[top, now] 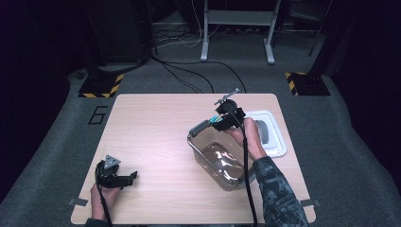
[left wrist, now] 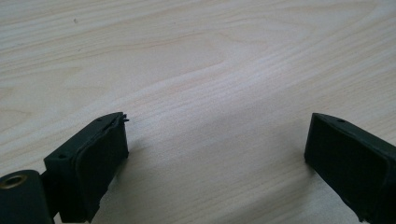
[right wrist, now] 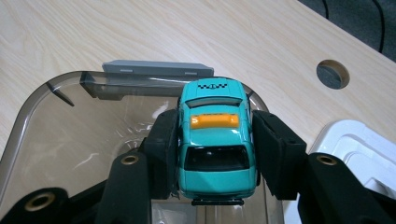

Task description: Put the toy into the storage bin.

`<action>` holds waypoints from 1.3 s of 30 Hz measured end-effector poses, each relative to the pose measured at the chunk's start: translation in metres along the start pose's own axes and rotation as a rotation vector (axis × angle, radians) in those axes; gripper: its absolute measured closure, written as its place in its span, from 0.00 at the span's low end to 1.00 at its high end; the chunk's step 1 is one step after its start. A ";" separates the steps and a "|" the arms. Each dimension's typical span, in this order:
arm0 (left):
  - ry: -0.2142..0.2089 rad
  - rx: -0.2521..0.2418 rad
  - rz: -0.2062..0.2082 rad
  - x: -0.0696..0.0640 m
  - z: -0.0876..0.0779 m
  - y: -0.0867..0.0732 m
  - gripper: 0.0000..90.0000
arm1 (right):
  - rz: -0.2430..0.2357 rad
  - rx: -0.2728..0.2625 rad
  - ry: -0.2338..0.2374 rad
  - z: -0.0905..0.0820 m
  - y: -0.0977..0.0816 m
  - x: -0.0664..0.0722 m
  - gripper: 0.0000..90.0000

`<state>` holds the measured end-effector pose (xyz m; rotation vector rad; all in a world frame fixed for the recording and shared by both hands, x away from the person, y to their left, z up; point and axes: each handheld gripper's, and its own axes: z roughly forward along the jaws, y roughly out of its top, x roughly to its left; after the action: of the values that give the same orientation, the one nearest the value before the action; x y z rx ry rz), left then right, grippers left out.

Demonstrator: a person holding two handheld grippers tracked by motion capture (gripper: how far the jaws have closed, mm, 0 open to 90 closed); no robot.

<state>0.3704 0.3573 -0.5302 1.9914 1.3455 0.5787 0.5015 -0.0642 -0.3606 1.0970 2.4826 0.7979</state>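
Observation:
A teal toy taxi (right wrist: 215,140) with an orange roof sign sits between the pads of my right gripper (right wrist: 215,154), which is shut on its sides. The car (top: 218,121) hangs over the far rim of a clear plastic container (top: 222,158) right of the table's centre; that container (right wrist: 70,140) has a grey latch (right wrist: 158,68) on its far edge. My right gripper (top: 226,119) is above that rim. My left gripper (top: 128,178) rests low near the table's front left, and its jaws (left wrist: 217,154) stand wide open over bare wood with nothing between them.
A white lid (top: 269,135) lies right of the container, near the table's right edge; its corner (right wrist: 359,149) shows beside the right jaw. A round cable hole (right wrist: 332,73) sits in the tabletop. Beyond the wooden table (top: 156,132) are grey carpet, cables and stand legs.

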 end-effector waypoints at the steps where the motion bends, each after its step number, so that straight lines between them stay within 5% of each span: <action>1: 0.000 0.000 0.000 0.000 0.000 0.000 0.06 | 0.003 0.004 -0.002 0.001 0.000 0.000 0.58; 39: 0.002 -0.002 0.002 0.000 0.000 0.000 0.07 | -0.003 0.090 0.060 0.022 -0.001 0.015 0.58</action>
<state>0.3702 0.3572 -0.5301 1.9913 1.3441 0.5823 0.5019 -0.0453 -0.3793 1.1149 2.5926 0.7351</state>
